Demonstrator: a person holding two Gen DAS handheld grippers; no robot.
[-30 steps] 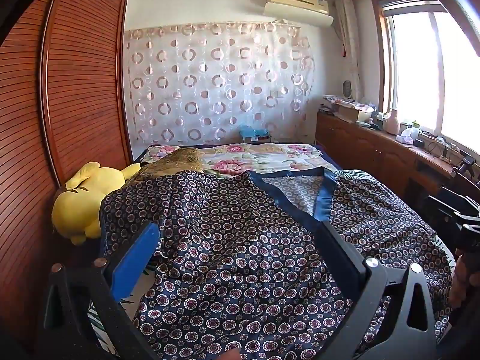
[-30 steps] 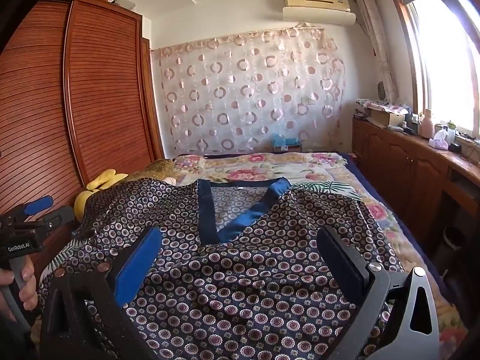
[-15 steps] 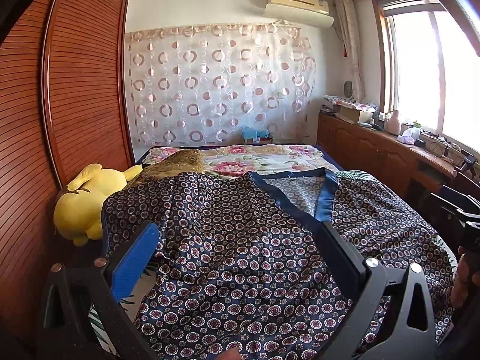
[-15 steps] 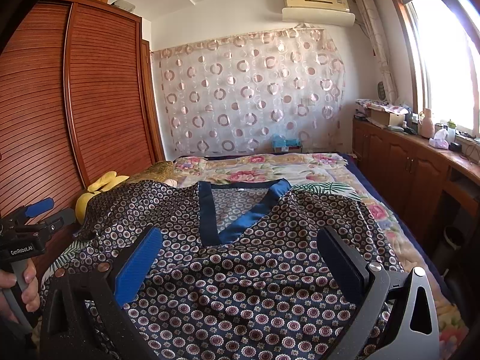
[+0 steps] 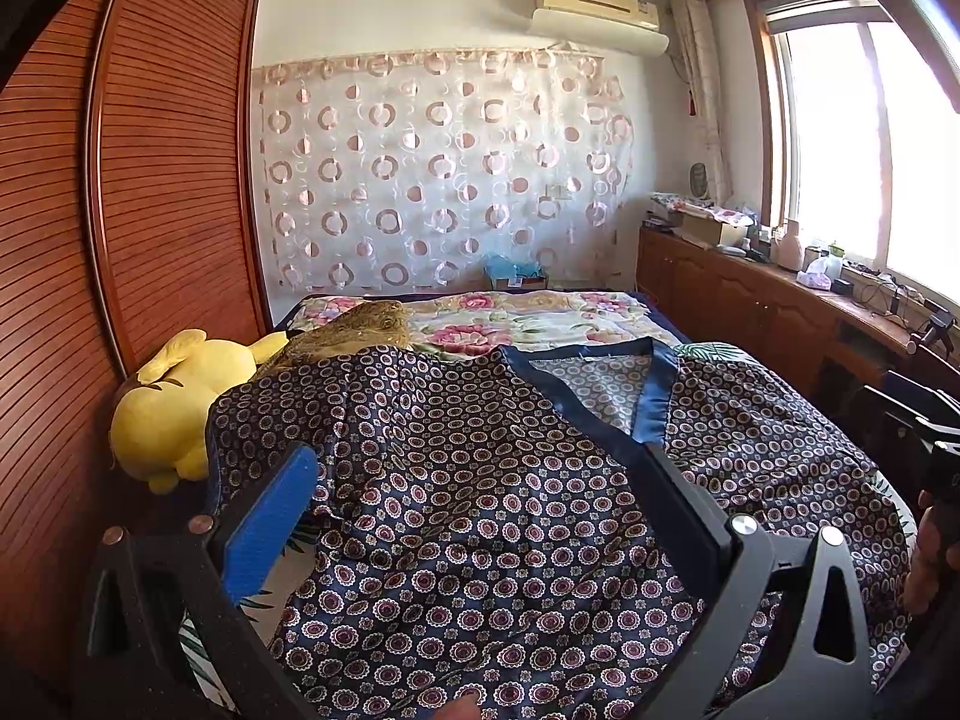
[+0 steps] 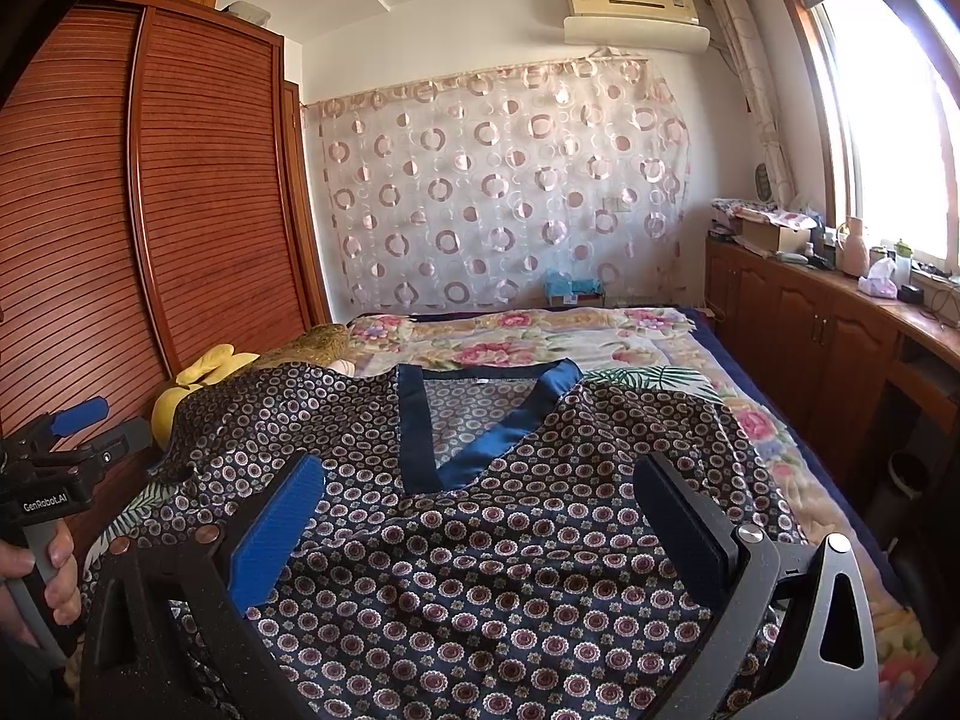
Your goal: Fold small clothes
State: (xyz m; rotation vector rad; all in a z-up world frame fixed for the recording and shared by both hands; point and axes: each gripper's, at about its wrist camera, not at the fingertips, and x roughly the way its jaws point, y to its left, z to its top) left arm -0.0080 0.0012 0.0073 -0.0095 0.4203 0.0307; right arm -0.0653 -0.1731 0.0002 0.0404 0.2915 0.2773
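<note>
Left claw (image 5: 474, 516): jaws spread wide apart, nothing between them; it hangs over the near part of the garment, and contact with the cloth cannot be told. In the right wrist view it shows at the far left (image 6: 75, 438), held by a hand (image 6: 42, 576).
Right claw (image 6: 474, 516): jaws equally wide apart, gripping nothing, poised over the near middle of the garment just below its neckline.
Garment (image 5: 510, 510): a dark navy top printed with small ringed dots, spread flat but rumpled over the near half of the bed; also seen from the right (image 6: 510, 570).
Neckline (image 6: 480, 420): V-shaped, edged in plain blue satin band, pointing toward the cameras, the paler inside of the back showing through the opening.
Bed (image 6: 600, 336): covered in a floral quilt, pink blooms on cream, bare beyond the garment.
Plush toy (image 5: 174, 408): yellow, lying at the bed's left edge against the wardrobe, just beside the garment's left side.
Brown furry thing (image 5: 354, 330): behind the garment, next to the plush toy; what it is cannot be told.
Wardrobe (image 6: 180, 210): slatted reddish wood, along the left wall.
Curtain (image 6: 498, 192): sheer, with ring pattern, covering the far wall.
Air conditioner (image 6: 636, 15): mounted above the curtain.
Tabletop (image 6: 852, 294): a long wooden cabinet run under the bright window, cluttered with boxes, bottles and a tissue pack.
</note>
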